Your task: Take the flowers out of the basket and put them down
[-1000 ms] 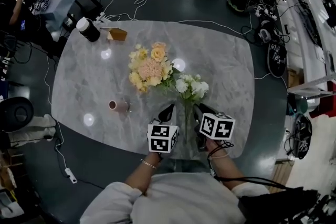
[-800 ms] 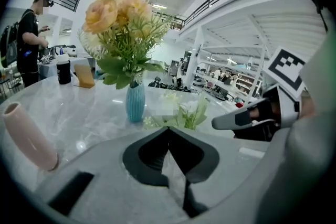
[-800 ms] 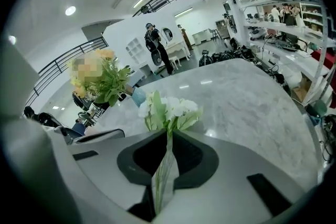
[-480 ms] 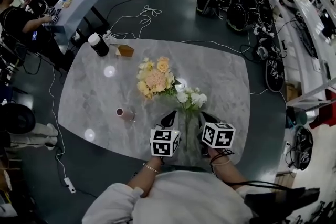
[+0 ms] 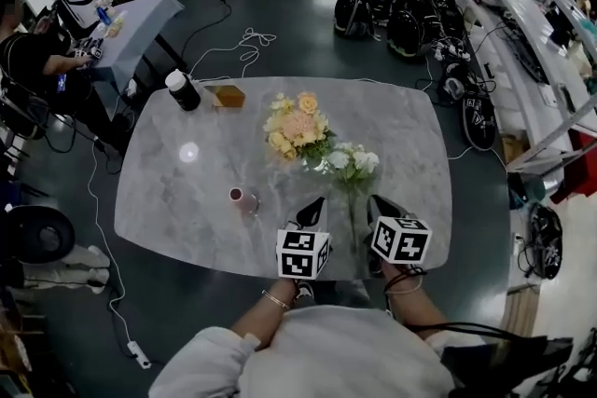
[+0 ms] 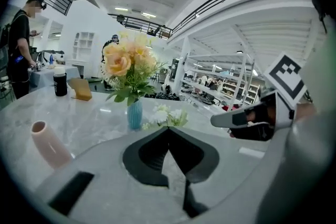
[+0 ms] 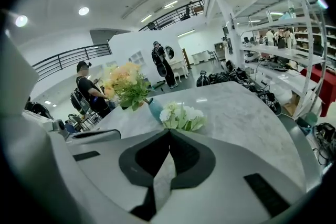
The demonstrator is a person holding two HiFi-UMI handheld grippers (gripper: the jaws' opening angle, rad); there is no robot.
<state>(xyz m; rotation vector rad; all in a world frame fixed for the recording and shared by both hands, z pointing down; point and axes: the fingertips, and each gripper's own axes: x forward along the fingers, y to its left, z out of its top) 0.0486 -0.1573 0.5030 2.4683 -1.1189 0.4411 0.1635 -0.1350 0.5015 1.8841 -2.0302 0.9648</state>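
Observation:
A bunch of white flowers (image 5: 353, 161) lies on the marble table (image 5: 187, 191), its long stem running back between my two grippers. It also shows just beyond the jaw tips, in the left gripper view as white flowers (image 6: 167, 117) and in the right gripper view as white flowers (image 7: 182, 117). A peach and yellow bouquet (image 5: 297, 126) stands upright in a blue vase (image 6: 135, 114) behind them. My left gripper (image 5: 314, 204) is shut and holds nothing. My right gripper (image 5: 376, 203) is shut too, empty, to the right of the stem. No basket is in view.
A small pink cup (image 5: 244, 199) lies on its side left of my left gripper. A black bottle with a white cap (image 5: 183, 90) and a wooden block (image 5: 229, 96) stand at the far left edge. Cables and black bags lie on the floor beyond the table.
Both grippers have lifted and drawn back a little from the white flowers, which stay lying on the table. The head view has shifted, so more of the room beyond shows.

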